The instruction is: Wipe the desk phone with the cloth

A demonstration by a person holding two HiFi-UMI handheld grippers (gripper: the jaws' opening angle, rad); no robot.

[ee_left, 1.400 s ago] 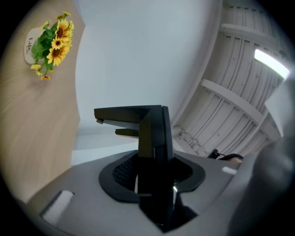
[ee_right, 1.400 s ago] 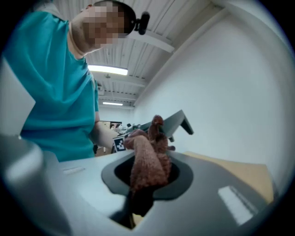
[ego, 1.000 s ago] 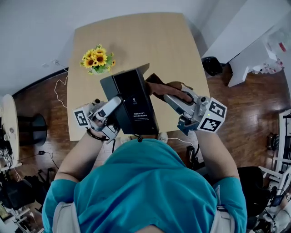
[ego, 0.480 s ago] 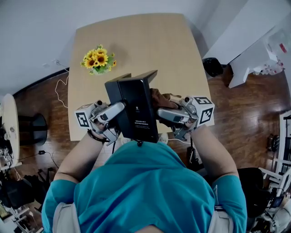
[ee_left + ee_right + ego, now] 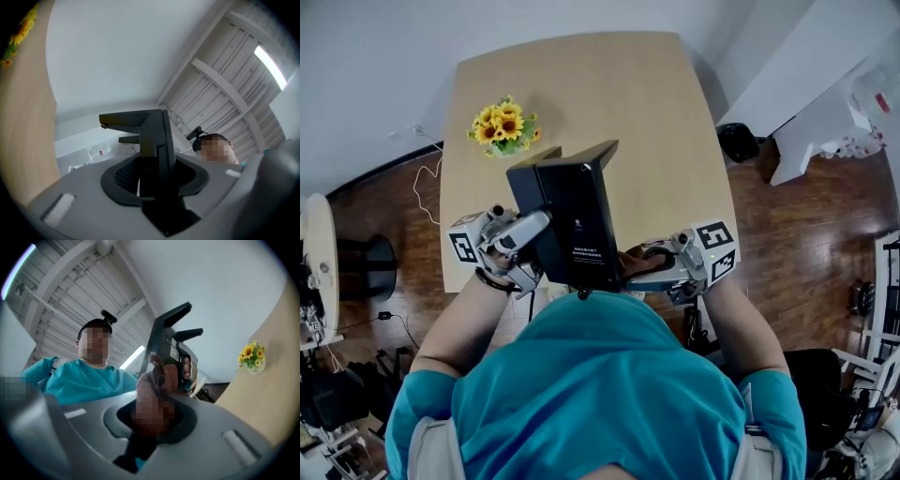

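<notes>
Above the near edge of the table [image 5: 581,84], the left gripper [image 5: 536,228] clamps the desk phone [image 5: 577,216], which is held off the tabletop and tilted, labelled black face up. The right gripper [image 5: 639,272] pinches the brown cloth [image 5: 630,262], pressed against the phone's lower right edge.

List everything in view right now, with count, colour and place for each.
table: one, light wood, middle of the head view
sunflowers: one bunch, yellow, far left part of the table
desk phone: one, black, held up over the table's near edge, underside toward the head camera
cloth: one, brown, against the phone's near right edge
bin: one, black, on the dark wood floor to the right of the table
left tongs: one, grey, closed on the phone's left edge
right tongs: one, grey, closed on the cloth
person's shirt: one, teal, bottom of the head view
</notes>
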